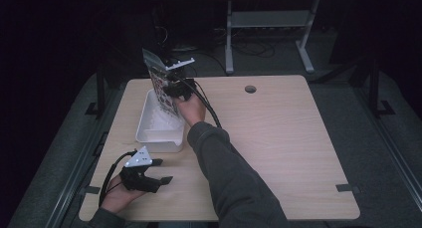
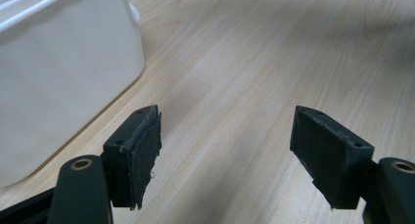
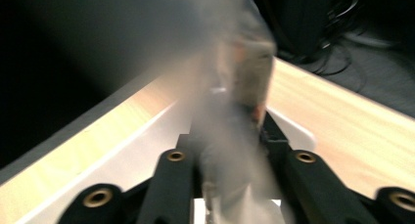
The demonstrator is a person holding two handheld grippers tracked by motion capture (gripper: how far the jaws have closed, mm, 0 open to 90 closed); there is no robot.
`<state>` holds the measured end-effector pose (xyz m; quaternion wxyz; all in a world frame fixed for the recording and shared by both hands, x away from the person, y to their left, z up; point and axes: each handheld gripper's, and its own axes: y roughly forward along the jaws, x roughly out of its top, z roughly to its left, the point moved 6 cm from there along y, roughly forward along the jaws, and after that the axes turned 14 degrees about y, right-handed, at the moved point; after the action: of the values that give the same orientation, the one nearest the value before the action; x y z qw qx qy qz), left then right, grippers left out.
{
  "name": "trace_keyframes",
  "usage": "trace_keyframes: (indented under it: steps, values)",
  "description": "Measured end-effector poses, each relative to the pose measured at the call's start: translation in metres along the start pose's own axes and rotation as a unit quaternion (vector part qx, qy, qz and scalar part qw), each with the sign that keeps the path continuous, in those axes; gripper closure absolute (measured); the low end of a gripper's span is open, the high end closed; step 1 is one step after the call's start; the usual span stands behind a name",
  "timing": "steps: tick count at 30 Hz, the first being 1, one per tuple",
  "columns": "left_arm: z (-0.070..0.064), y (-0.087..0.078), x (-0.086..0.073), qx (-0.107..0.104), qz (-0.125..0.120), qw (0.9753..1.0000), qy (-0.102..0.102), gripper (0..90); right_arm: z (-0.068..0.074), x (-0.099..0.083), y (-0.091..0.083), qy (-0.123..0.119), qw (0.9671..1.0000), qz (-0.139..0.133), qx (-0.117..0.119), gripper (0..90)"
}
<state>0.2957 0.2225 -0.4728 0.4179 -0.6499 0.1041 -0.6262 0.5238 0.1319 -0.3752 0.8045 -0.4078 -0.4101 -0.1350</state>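
Note:
A clear plastic bag [image 1: 159, 83] with printed red and dark contents hangs upright over the far end of a white bin [image 1: 149, 128]. My right gripper [image 1: 175, 90] is shut on the bag's side. In the right gripper view the bag [image 3: 235, 106] is a blur squeezed between the two black jaws, with the white bin [image 3: 147, 150] below. My left gripper [image 1: 161, 171] rests near the table's front left corner, jaws wide apart with nothing between them. In the left gripper view its pads [image 2: 147, 150] frame bare wood, and the bin's wall [image 2: 58, 87] stands to the left.
The light wooden table [image 1: 278, 138] has a round cable hole [image 1: 250, 89] at the back. A grey metal frame [image 1: 268, 24] stands on the dark floor beyond the table. Black cables trail from the right gripper along the person's sleeve [image 1: 229, 178].

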Motion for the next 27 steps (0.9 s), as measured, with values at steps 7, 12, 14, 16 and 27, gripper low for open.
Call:
trace_keyframes:
  steps: [7,12,14,16,27]
  values:
    - [0.000,0.000,0.000,-0.001,-0.002,1.0000,0.000,26.6,0.002,-0.002,-0.010,0.011,0.9992,-0.038,-0.009,75.0]
    - [-0.001,0.001,0.000,-0.002,0.000,1.0000,0.002,26.6,0.008,-0.001,-0.021,0.009,0.9981,-0.060,-0.007,75.1]
    - [-0.001,0.001,0.000,-0.002,0.000,1.0000,0.002,26.6,0.010,0.000,-0.026,0.008,0.9973,-0.073,-0.005,75.2]
    - [-0.001,0.001,0.000,-0.003,0.000,1.0000,0.001,26.6,0.011,0.001,-0.029,0.015,0.9961,-0.087,-0.004,75.2]
    - [-0.001,0.000,0.000,-0.003,-0.001,1.0000,0.000,26.6,0.005,-0.023,-0.009,0.040,0.9936,-0.105,-0.011,75.3]
